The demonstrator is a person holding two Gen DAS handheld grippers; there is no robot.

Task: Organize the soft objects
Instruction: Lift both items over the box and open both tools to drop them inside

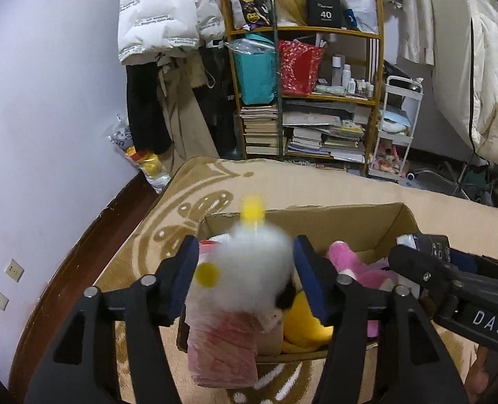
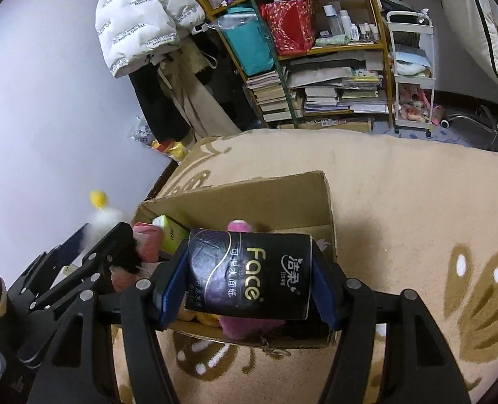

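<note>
Left hand-held gripper (image 1: 245, 276): clamped on a white fluffy toy (image 1: 252, 269) with yellow pompoms, blurred, held over the left end of the cardboard box (image 1: 356, 222).

Box contents, left to right: pink plastic-wrapped pack (image 1: 222, 343), green tissue pack (image 2: 171, 232), yellow plush (image 1: 303, 320), pink plush (image 1: 350, 262). Several soft items are thus already boxed.

Right hand-held gripper (image 2: 249, 276): clamped on a black "Face" tissue pack (image 2: 249, 272), held above the box's near right part.

Progress, as judged: well advanced; two items in hand not yet set down. No further loose soft items show on the surface.

Surface: beige patterned blanket (image 2: 400, 202), apparently a bed, carrying the box.

Room: pale wall (image 1: 47, 101) at left, hanging white puffer jacket (image 1: 161, 13), wooden shelf (image 1: 316, 30) stacked with books and bags, white trolley (image 1: 397, 128), bedding at right.
</note>
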